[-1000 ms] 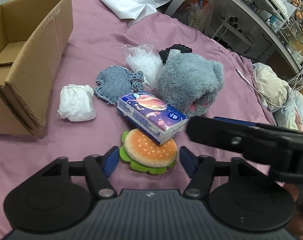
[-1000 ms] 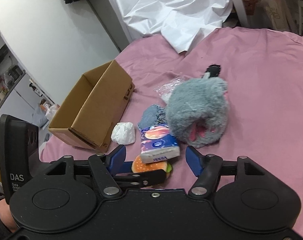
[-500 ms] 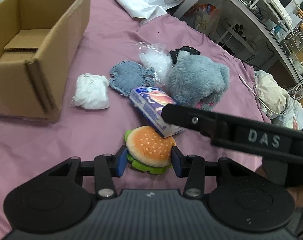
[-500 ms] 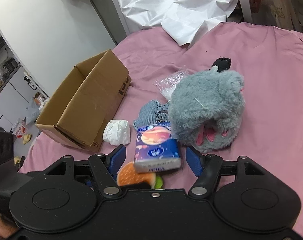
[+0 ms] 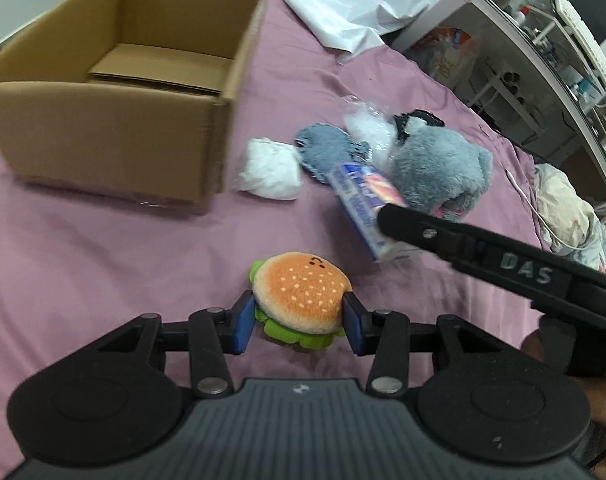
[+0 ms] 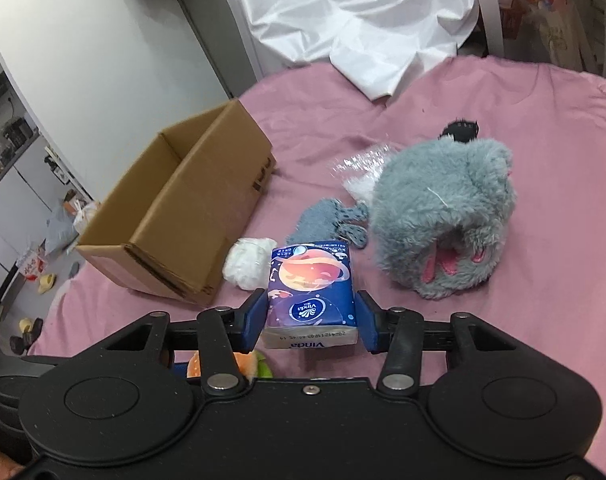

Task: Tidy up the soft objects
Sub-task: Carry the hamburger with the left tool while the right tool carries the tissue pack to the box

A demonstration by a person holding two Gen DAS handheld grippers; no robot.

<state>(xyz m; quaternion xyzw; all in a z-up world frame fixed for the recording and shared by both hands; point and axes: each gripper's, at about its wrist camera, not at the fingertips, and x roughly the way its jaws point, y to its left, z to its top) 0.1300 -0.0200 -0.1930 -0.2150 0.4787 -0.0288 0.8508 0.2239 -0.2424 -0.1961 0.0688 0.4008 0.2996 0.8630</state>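
1. Two grabs in hand: our left tool (image 5: pixel 298 317) clamps the burger toy (image 5: pixel 299 293); our right tool (image 6: pixel 310 316) is closing on the tissue pack (image 6: pixel 312 292).
2. Both sit right of the box (image 5: pixel 115 92); next, we carry them over its wall.

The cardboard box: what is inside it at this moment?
In the left wrist view the cardboard box shows only its folded bottom flaps, with no soft object on them. The near wall covers the front part of the floor, so that strip cannot be checked.

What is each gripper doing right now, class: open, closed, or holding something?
Left gripper: shut on the burger plush.
Right gripper: closing on the tissue pack.
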